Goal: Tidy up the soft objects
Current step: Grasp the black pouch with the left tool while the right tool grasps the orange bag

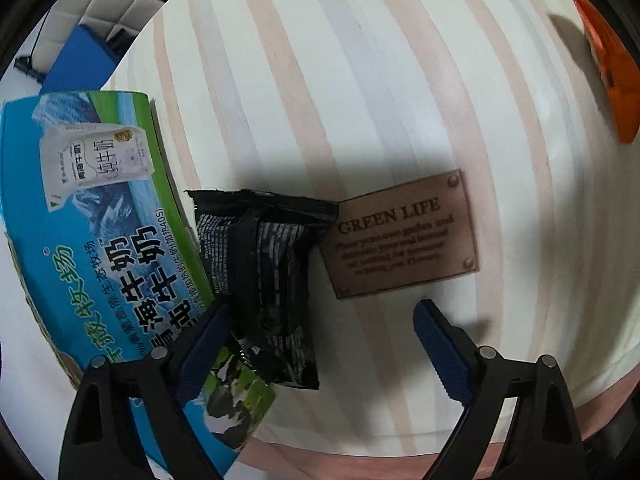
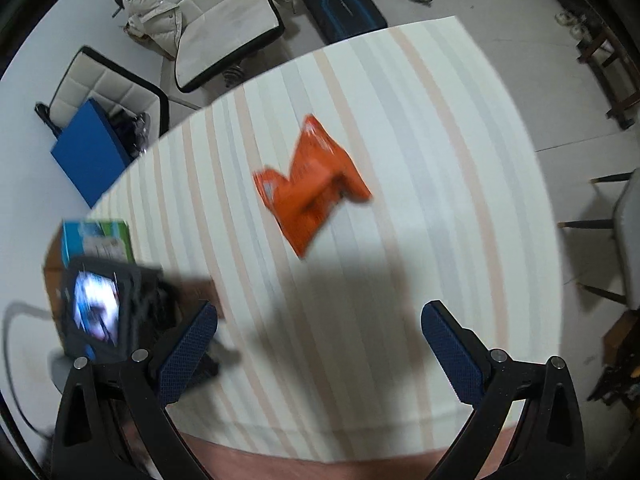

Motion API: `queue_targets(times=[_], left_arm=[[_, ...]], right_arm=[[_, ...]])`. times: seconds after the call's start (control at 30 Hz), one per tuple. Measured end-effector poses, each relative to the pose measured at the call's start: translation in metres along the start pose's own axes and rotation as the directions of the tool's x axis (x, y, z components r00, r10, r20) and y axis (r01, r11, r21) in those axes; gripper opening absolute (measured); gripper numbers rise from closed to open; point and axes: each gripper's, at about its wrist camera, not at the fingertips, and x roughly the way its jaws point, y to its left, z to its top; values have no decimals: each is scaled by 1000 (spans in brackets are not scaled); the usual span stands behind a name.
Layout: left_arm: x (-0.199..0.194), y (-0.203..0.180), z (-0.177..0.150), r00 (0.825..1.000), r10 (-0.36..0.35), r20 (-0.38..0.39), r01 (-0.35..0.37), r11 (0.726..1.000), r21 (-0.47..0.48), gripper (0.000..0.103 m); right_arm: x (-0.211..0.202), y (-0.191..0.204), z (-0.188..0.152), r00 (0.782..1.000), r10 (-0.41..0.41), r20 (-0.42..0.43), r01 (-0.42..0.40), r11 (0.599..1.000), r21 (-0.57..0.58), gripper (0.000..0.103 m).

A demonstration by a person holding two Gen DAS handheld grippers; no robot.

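Note:
A black soft packet (image 1: 266,280) lies on the striped tablecloth (image 1: 360,80), leaning against the blue and green milk carton box (image 1: 96,216). My left gripper (image 1: 320,336) is open just above and in front of the packet, its left finger beside the packet's near end. An orange soft packet (image 2: 312,184) lies crumpled in the middle of the table; its edge also shows in the left wrist view (image 1: 612,80). My right gripper (image 2: 320,344) is open and empty, well short of the orange packet.
A brown "GREEN LIFE" label (image 1: 404,236) is sewn to the cloth beside the black packet. The left gripper's camera body (image 2: 100,312) sits at the left of the right view. Chairs (image 2: 224,32), a blue box (image 2: 92,148) and a bench stand beyond the table.

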Motion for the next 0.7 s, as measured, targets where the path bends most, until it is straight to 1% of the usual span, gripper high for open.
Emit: queue_targets(times=[0.1,0.13,0.23,0.3,0.33,0.4,0.43,0.53,0.63,0.7], left_arm=[[-2,6,3,1000,-19,4,19,1000,-21,93],[-2,13,2,1000,-26,7,27,999,-30,93],[-6,16,0,998,-62,24,63,997,-50,93],[-10,12,-1,996,-87,36,89,995,-49,93],[-12,9,-2,995,-96,40,97,994,-44,93],[-16,0,-2,993,-112,49,113,993,-31,93],[-18,-6,-2,992,-118,51,120,993,-24,93],[-24,-25,-1,987,-148,60,148,989,5,93],[-31,-41,-2,978,-200,63,198,980,31,93],[-33,-51,-4,974,-217,64,214,976,48,93]], right_arm=[[20,0,30,999,29,-16,-28,999,41,103],[28,-1,40,999,27,-23,-26,998,54,103],[54,1,63,998,8,-56,-3,997,82,103],[64,2,70,997,11,-71,-5,996,86,103],[69,2,72,997,7,-82,-1,996,84,103],[78,2,75,995,-9,-100,17,997,74,96],[81,2,75,994,-24,-108,31,997,66,89],[86,2,73,992,-35,-122,41,998,49,87],[85,2,70,989,-73,-130,75,997,10,85],[84,1,65,985,-98,-143,97,995,-17,84]])
